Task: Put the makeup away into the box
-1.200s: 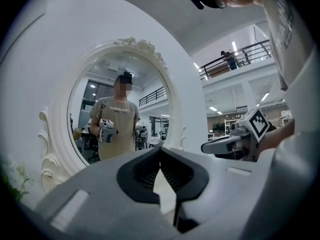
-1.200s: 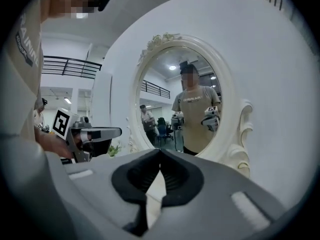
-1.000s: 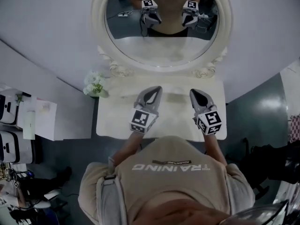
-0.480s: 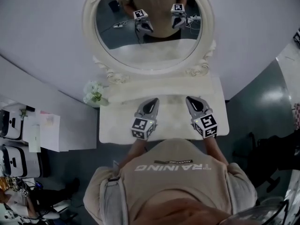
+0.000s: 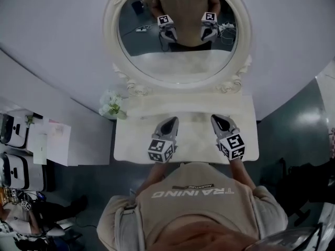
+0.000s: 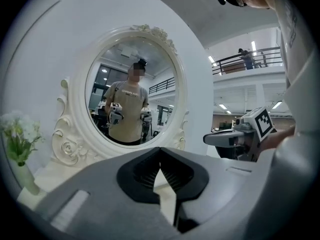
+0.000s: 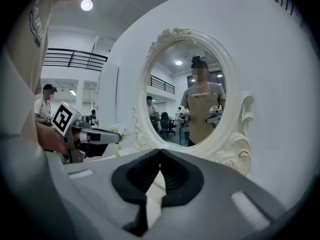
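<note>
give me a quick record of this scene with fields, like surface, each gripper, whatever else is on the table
surface: white vanity table, mostly bare top
backing: oval mirror in an ornate white frame, reflecting the person and both grippers
left gripper: jaws together, nothing between them, held over the table
right gripper: jaws together, nothing between them, held over the table
other item: small vase of white flowers at the table's left end, beside the mirror
task items: none in view

Right gripper [image 7: 160, 153], fingers [image 7: 175, 179] tip to tip and empty, before an ornate white mirror [image 7: 186, 91], left gripper [image 7: 116, 135] alongside.
</note>
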